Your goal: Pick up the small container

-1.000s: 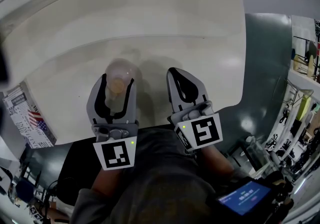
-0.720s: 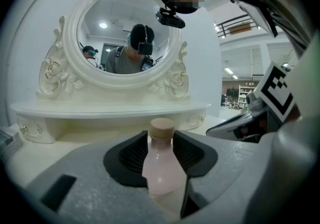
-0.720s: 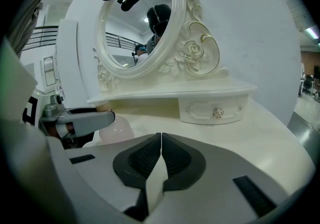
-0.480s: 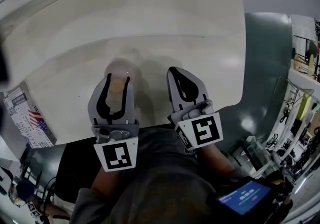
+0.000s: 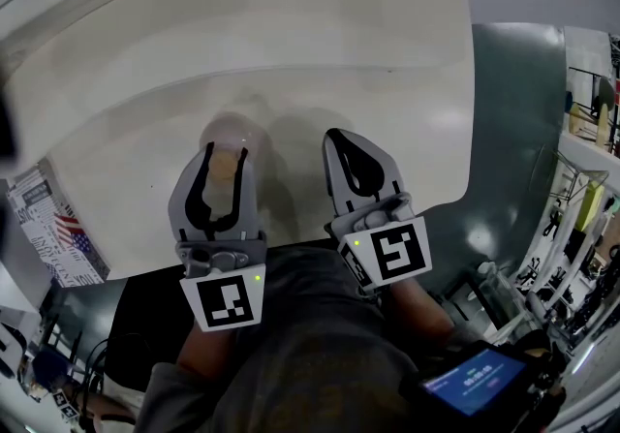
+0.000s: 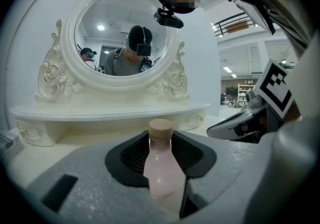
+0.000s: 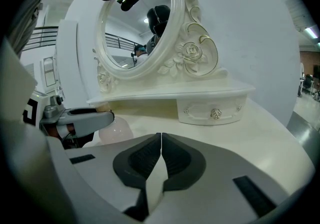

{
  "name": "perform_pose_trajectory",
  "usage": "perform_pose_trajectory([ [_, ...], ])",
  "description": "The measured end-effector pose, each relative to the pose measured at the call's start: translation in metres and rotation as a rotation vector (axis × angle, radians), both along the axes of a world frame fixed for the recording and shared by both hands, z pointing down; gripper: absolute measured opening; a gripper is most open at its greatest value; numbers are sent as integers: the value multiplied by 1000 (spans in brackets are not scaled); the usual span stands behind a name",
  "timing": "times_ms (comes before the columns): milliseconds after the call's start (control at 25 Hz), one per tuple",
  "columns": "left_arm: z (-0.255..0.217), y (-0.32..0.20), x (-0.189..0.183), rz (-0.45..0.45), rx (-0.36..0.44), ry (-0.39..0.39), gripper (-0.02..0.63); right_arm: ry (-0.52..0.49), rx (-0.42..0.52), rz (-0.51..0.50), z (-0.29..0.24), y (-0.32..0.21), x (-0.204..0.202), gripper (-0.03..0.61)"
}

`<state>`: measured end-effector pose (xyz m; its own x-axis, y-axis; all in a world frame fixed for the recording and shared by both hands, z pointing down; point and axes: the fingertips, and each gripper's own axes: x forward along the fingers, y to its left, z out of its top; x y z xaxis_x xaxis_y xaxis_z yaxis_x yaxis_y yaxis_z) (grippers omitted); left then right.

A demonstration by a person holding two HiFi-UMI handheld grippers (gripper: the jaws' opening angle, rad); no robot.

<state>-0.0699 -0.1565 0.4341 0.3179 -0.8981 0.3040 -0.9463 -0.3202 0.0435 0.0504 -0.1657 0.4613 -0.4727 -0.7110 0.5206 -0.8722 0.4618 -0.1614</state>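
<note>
The small container (image 5: 230,142) is a pale pink bottle with a tan cork cap, standing upright on the white dressing table (image 5: 291,53). In the left gripper view the bottle (image 6: 161,168) sits between my left gripper's (image 6: 161,144) jaws, which are closing, and its body fills the gap between the pads. In the head view my left gripper (image 5: 227,154) straddles the bottle near the table's front edge. My right gripper (image 5: 339,140) lies just right of it, jaws together and empty (image 7: 160,135). The bottle's round body (image 7: 114,130) shows beside the left gripper (image 7: 85,118).
An ornate white oval mirror (image 6: 122,37) with a small drawer shelf (image 7: 210,110) stands at the back of the table. A printed box (image 5: 48,228) lies off the table's left corner. Grey floor (image 5: 518,131) is to the right. A lit screen (image 5: 475,383) shows at lower right.
The left gripper's jaws have narrowed around the bottle over the last second. The bottle and the right gripper have stayed where they were.
</note>
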Motion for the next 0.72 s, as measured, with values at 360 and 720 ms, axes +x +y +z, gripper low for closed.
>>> perform_pose_trajectory([
  [360,1,1,-1,14,3,-5,144,-6,9,-1,-3,1,0,14],
  [720,1,-2,2,26,-1,5,144,-9,24,4,-8,-3,3,14],
])
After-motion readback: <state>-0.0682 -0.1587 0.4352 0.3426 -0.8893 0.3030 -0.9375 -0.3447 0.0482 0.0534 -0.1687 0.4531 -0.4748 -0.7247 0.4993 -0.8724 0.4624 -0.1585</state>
